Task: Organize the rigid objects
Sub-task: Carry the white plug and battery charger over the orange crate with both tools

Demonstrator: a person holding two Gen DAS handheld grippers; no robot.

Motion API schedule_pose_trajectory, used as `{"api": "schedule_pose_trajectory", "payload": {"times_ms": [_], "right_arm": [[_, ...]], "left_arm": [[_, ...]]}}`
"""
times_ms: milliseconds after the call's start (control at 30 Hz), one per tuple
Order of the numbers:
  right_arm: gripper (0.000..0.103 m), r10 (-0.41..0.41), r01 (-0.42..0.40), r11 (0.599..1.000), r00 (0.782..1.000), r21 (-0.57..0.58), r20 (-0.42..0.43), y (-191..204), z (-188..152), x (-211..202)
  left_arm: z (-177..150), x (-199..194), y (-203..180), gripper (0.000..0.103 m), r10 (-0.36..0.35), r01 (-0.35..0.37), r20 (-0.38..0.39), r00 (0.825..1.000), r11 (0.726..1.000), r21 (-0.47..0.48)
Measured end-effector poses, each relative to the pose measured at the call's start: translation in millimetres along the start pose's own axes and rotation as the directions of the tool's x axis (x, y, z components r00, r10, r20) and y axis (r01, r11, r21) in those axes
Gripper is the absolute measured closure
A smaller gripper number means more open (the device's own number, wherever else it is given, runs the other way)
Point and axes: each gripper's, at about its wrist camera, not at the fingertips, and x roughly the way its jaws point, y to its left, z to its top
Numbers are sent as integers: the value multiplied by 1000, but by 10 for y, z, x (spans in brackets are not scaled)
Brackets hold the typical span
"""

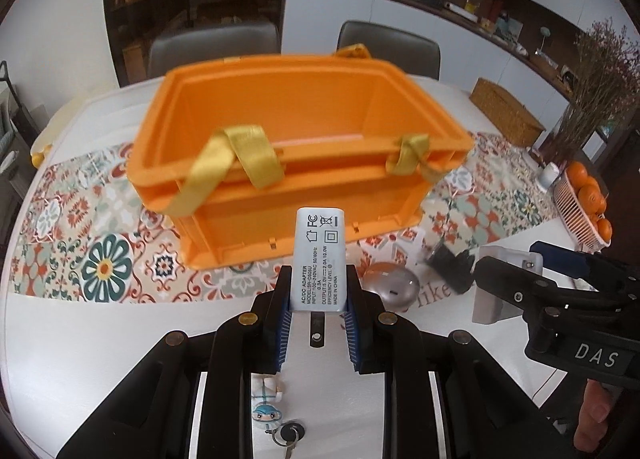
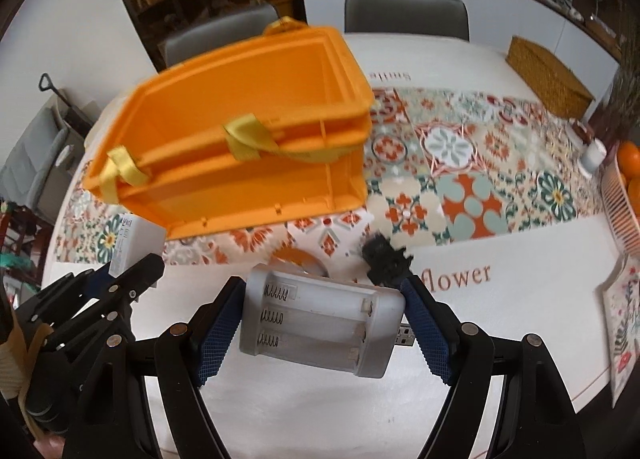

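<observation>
An orange plastic crate [image 1: 296, 163] [image 2: 240, 147] with gold ribbon handles stands on the patterned runner, and what shows of its inside is bare. My left gripper [image 1: 318, 299] is shut on a white AC adapter [image 1: 318, 255], held upright in front of the crate with its prongs toward the camera. My right gripper [image 2: 324, 323] is shut on a white battery charger [image 2: 320, 323] with bare battery slots, held above the table, right of the left gripper [image 2: 132, 271]. The adapter [image 2: 128, 239] shows at the left edge of the right wrist view.
On the table lie a black spiky object [image 2: 386, 259] [image 1: 448, 263], a silver dome-shaped item [image 1: 390, 287], a small figurine [image 1: 268, 399] and a key [image 1: 290, 435]. A wicker box [image 1: 506, 115], an orange basket [image 1: 582, 203] and dried flowers [image 1: 600, 87] stand at the right. Two chairs stand behind the table.
</observation>
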Motion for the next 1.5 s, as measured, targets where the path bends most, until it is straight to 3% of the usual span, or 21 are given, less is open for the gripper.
{"api": "schedule_pose_trajectory", "payload": {"times_ms": [700,1233,1500], "right_arm": [[24,78,-71,996,984,-51,163,208,324,-516],[24,101,-83,992,974,-93,204,401,771,-443],[24,109,-91,990,978,-109,177,514,1106,-205]], "left_arm": [[375,-556,74,79,30,-29,165,986,1000,-9],[754,-485,233,79,56,-54,206,977,998,-15],[998,-302,315,79,83,-84,168,982,996,1]]}}
